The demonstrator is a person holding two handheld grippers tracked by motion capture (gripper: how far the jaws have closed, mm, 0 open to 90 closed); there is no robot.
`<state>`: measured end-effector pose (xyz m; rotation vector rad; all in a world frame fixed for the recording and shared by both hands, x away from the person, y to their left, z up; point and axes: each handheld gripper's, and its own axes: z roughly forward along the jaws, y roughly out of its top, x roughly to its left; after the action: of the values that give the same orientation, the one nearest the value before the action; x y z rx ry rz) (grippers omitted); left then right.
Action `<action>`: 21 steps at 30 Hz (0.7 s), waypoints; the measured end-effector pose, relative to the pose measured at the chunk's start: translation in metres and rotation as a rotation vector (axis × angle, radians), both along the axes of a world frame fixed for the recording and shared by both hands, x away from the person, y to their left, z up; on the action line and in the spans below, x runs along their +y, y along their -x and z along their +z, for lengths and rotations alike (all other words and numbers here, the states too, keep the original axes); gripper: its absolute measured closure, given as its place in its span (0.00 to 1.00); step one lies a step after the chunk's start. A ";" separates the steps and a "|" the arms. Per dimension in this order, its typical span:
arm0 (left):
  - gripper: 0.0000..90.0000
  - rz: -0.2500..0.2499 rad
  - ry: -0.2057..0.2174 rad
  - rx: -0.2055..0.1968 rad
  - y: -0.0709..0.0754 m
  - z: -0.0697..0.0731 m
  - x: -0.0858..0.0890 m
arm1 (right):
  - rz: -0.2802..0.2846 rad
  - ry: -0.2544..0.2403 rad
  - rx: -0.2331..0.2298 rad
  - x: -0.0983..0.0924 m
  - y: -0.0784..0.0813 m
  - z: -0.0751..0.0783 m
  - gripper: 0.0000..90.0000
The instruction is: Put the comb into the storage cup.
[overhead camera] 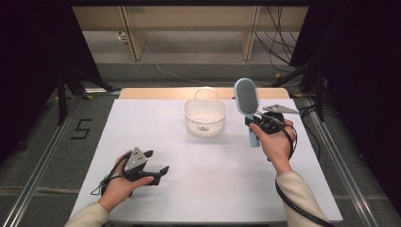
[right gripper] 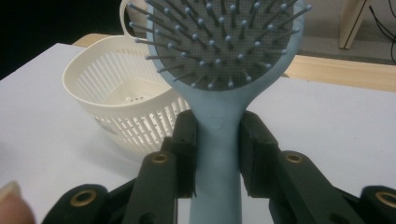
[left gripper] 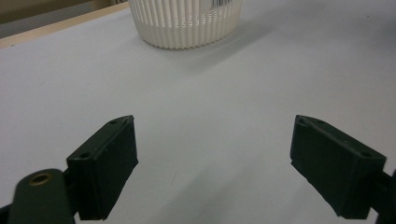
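Right claw (overhead camera: 253, 120) clamped tight on the neck of a light blue hairbrush (overhead camera: 247, 101), both black pads pressed on the handle just under the round head. Brush held up in the air, standing nearly straight up and down, bristly head on top, end of the handle poking out below the claw. White basket (overhead camera: 205, 117) sitting on the tabletop (overhead camera: 213, 189), just to the left of the brush and a little lower. Probably the place for the brush to go, so a short trip left and down, with the long handle tipped to fit inside the rim. In the right gripper view, basket (right gripper: 121, 107) seen behind the brush (right gripper: 224, 56), open and with nothing inside that can be seen. Left claw (overhead camera: 156, 163) wide open, holding nothing, low over the near left part of the tabletop, well apart from the basket. Right hand much nearer to the basket than the left. Tabletop flat, plain and white, with a wooden edge at the far side. Grey floor around it, dark curtains at both sides, some cables on the floor at the back.
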<state>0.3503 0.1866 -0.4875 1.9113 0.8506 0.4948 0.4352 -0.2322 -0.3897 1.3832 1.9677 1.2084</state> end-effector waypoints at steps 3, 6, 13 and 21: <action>0.16 0.000 -0.001 0.000 0.000 0.000 0.000 | -0.001 0.000 -0.002 0.001 -0.001 0.000 0.79; 0.16 0.000 0.000 0.000 0.000 0.000 0.000 | -0.001 -0.002 -0.002 0.001 -0.001 0.001 0.79; 0.16 0.000 0.000 0.000 0.000 0.000 0.000 | -0.001 -0.002 -0.006 0.003 -0.002 0.001 0.79; 0.16 0.000 -0.001 -0.001 0.000 0.000 0.000 | 0.001 -0.003 -0.013 0.004 -0.004 0.002 0.79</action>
<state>0.3501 0.1867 -0.4874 1.9115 0.8502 0.4961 0.4390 -0.2278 -0.3879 1.3726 1.9594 1.2184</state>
